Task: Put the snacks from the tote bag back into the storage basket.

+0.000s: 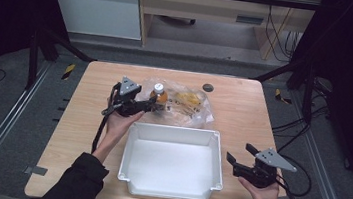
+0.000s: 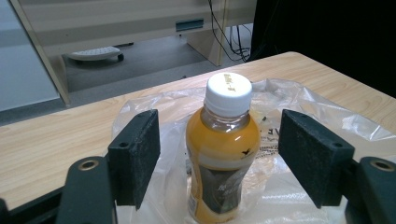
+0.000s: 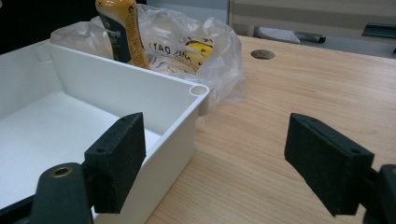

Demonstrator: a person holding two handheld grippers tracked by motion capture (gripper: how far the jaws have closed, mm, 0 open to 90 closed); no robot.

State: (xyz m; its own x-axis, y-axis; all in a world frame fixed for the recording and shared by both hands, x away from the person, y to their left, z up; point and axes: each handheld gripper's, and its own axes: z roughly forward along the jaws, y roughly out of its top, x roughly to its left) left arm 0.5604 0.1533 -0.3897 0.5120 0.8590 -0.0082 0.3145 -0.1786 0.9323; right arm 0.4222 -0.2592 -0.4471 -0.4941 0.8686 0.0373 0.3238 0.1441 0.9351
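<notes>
Orange juice bottle with a white screw cap, just one, standing upright on the crinkled clear plastic bag at the far side of the pale wooden table, behind the single empty white plastic tub. The left gripper is nearer, its fingers spread open either side, not touching. The right gripper hovers open beside the tub, well apart.

Dark printed letters on the crumpled clear plastic bag, seen mirrored through the film and not legible, small faint print on the white bottle cap, unreadable
</notes>
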